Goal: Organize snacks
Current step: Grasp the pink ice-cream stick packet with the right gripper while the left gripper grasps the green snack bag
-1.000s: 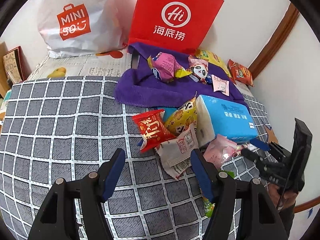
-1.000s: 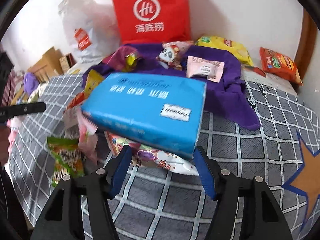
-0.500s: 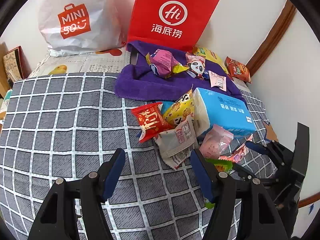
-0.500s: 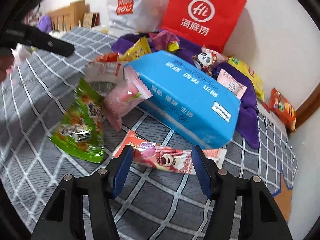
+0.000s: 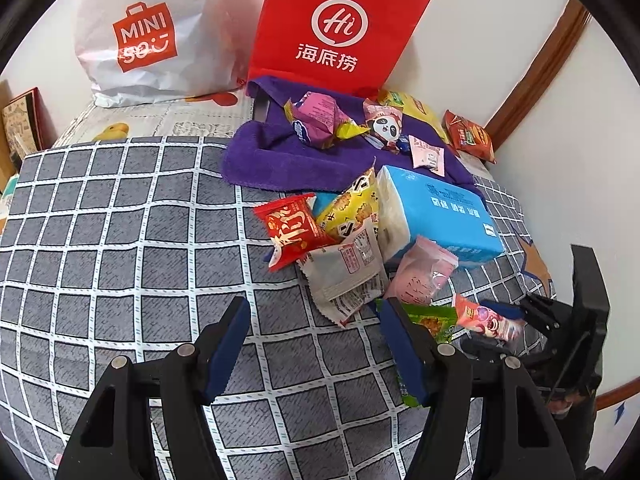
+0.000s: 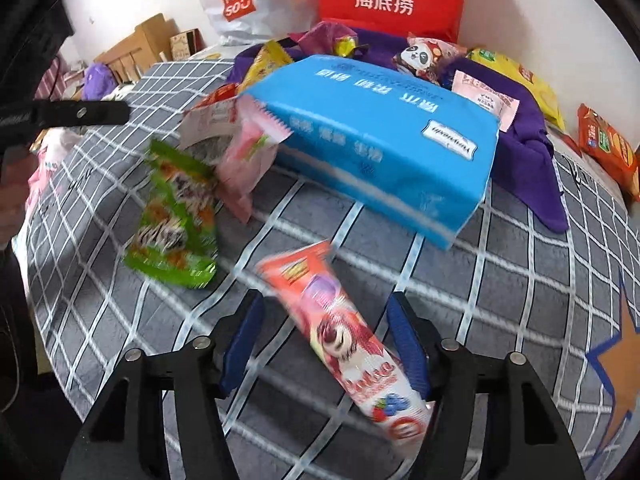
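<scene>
Right wrist view: a long pink strawberry snack packet [image 6: 344, 344] lies on the grey checked bed cover [image 6: 520, 280], between the spread fingers of the right hand-held gripper [image 6: 326, 344], untouched by either pad. Just beyond, a blue tissue pack [image 6: 384, 144] blocks the far side, with a green snack bag [image 6: 176, 224] at left. The left hand-held gripper [image 5: 316, 344] hangs open over bare cover, beside a red snack packet [image 5: 294, 230].

tissue pack [image 6: 384, 152] lies before the towel [image 6: 528, 160]; two bags [image 5: 336, 32] stand behind it.
</scene>
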{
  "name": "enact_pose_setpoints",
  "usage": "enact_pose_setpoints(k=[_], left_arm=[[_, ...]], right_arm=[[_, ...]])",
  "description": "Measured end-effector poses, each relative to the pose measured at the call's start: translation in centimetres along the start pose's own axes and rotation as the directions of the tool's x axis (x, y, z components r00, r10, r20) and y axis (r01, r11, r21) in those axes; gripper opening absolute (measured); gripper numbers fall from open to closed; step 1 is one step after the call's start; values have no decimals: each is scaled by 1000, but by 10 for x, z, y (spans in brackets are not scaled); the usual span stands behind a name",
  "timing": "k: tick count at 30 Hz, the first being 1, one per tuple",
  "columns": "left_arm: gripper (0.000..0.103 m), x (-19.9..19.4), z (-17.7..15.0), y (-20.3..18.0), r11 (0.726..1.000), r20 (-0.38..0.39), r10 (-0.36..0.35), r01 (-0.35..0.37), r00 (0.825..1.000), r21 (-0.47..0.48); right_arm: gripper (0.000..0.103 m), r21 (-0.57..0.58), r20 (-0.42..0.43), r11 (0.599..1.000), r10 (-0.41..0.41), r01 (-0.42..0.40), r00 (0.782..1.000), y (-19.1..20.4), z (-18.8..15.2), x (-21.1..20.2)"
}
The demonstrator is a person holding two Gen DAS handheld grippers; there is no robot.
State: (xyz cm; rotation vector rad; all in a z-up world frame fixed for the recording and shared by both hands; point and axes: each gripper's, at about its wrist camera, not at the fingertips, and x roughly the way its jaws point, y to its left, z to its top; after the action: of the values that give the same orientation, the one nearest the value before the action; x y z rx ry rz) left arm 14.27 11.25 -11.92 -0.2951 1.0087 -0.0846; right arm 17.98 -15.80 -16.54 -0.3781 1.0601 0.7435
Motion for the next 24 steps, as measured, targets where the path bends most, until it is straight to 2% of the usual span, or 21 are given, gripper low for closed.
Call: enact_pose_setpoints(k=[1,3,5,8,12,14,20,24], left_arm=[[65,1,-1,-1,1000,-2,-3,3,1000,0],[65,3,-4,-2,1000,-7,-7,7,1000,0],[65,4,-7,-6,1000,-13,-14,14,1000,6],[65,5,-13,-16,999,-18,-35,36,999,30],[66,10,-19,-32,994,-32,-89,91,995,62],[66,14,-21,-40,992,-38,-106,108,994,70],[66,31,-30,-54,988,-84,-115,123,990,92],[66,41,-34,-56,988,-101,-116,125,988,90]], right_arm=[[56,-3,5,1000,-6,6,1000,4,-3,-2],[37,0,23,1000,-10,10,1000,11,-7,-5],[24,11,48,999,-34,34,998,17,-11,-8],[24,35,77,995,-96,94,992,22,-14,-12],[25,114,96,989,-105,94,990,16,-18,-12],[25,142,101,982,-141,126,985,13,-18,-11],[25,206,95,960,-213,190,972,2,-19,-11],[25,240,106,952,-222,191,969,-5,-25,-13]])
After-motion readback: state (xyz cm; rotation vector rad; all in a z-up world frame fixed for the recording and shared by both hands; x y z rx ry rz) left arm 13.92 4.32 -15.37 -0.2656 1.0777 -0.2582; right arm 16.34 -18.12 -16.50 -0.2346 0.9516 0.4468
